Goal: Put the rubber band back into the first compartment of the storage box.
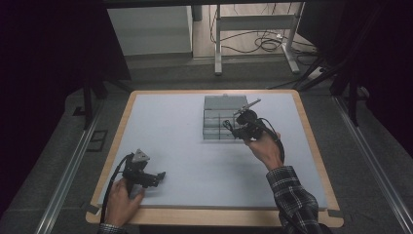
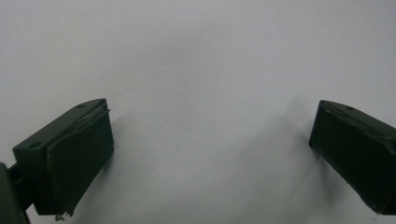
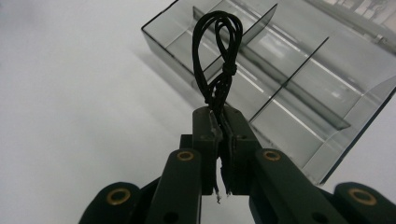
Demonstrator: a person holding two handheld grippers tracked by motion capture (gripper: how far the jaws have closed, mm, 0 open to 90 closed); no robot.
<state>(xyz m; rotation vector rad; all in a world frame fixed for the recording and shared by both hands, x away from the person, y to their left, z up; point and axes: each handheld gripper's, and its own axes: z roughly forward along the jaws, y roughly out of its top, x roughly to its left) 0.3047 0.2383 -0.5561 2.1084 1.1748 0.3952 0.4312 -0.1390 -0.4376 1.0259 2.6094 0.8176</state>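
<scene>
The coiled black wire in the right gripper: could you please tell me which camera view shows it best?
The right gripper view: the coiled black wire stands up close from the shut right gripper, loops and knot clear against the clear divided box. The high view gives a small dark loop at the gripper's tip. The left gripper view faces bare table.

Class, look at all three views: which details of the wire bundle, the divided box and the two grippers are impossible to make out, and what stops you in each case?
- Wire bundle: its lower part is hidden between the right gripper's shut jaws in the right gripper view; tiny in the high view.
- Divided box: its far side is cut off by the frame edge in the right gripper view.
- Left gripper: its body is out of frame in the left gripper view; dark and small in the high view.
</scene>
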